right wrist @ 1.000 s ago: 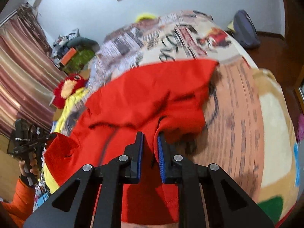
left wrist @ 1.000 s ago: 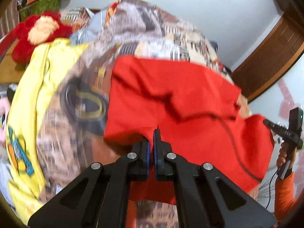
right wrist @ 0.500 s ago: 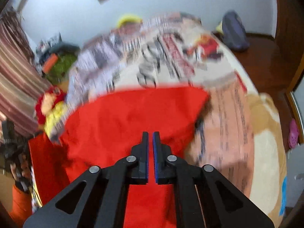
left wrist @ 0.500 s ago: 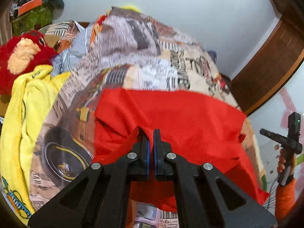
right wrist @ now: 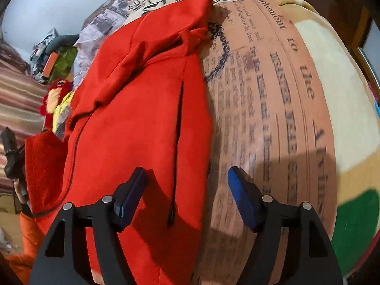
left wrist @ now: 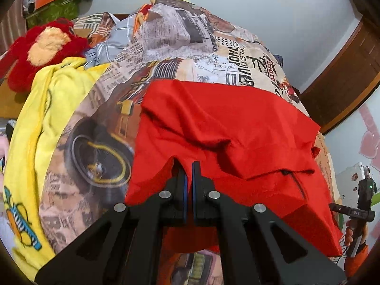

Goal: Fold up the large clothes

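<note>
A large red garment point(left wrist: 232, 128) lies spread on a bed with a newspaper-print cover point(left wrist: 204, 47). It has a dark zipper line and folded-over layers. My left gripper point(left wrist: 189, 168) is shut on a fold of the red garment at its near edge. In the right wrist view the red garment point(right wrist: 142, 109) lies along the left of the bed, a dark zipper point(right wrist: 177, 147) running down it. My right gripper point(right wrist: 186, 178) is open and empty, its jaws wide apart just above the garment's right edge.
A yellow printed cloth point(left wrist: 35, 123) lies on the bed's left side, with a red plush toy point(left wrist: 40, 47) behind it. A wooden door point(left wrist: 344, 78) stands at the right. The bed cover point(right wrist: 273, 109) and a cream blanket point(right wrist: 332, 95) lie right of the garment.
My right gripper has opened and let go of the red garment, which now lies on the bed. My left gripper stays shut on the cloth and has lowered toward the bed.
</note>
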{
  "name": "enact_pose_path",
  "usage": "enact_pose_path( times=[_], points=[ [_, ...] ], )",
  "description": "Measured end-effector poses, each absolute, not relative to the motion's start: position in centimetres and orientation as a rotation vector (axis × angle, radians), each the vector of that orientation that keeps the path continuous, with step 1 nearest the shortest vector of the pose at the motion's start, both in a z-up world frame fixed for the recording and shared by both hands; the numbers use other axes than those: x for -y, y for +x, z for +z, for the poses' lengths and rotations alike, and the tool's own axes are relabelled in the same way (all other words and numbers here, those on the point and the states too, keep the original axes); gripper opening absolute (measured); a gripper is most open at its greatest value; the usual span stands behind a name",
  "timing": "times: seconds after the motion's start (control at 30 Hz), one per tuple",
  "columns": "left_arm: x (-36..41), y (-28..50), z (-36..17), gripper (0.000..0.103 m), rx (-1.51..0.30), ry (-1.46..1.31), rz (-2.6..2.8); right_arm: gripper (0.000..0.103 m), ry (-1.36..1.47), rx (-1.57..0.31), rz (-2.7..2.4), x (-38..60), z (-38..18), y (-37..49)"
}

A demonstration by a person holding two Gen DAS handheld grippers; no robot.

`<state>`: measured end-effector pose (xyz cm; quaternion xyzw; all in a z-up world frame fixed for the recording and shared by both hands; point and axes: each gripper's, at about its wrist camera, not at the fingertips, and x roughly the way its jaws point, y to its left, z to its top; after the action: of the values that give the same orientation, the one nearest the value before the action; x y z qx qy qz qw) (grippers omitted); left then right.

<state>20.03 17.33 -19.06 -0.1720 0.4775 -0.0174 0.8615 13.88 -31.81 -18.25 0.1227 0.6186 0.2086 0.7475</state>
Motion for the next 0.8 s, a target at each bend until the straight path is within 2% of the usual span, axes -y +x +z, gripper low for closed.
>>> enact_pose_path(
  times=[0.1, 0.17, 0.27, 0.3, 0.57, 0.8],
  points=[
    [-17.1, 19.1, -19.1, 0.002, -1.004, -0.357, -0.035, 0.07, 0.235, -1.314, 0.506, 30.9, -17.6, 12.5],
    [-16.9, 18.8, -19.1, 0.002, -1.005, -0.355, -0.037, 0.066, 0.221, -1.292, 0.519, 30.2, -17.4, 12.6],
    [-16.4, 18.8, -18.8, 0.002, -1.003, -0.355, -0.045, 0.035, 0.208, -1.267, 0.528, 29.3, -17.2, 13.6],
    [-16.2, 18.8, -18.7, 0.002, -1.0, -0.352, -0.049, 0.013, 0.225, -1.262, 0.547, 29.2, -17.0, 14.1],
    [-16.4, 21.3, -16.0, 0.002, -0.935, -0.331, -0.053, 0.011, 0.246, -1.082, 0.616, 27.7, -12.1, 17.6],
    [-19.0, 27.0, -13.3, 0.002, -0.818, -0.338, 0.014, 0.01, 0.237, -0.946, 0.57, 25.5, -8.9, 25.1]
  ],
)
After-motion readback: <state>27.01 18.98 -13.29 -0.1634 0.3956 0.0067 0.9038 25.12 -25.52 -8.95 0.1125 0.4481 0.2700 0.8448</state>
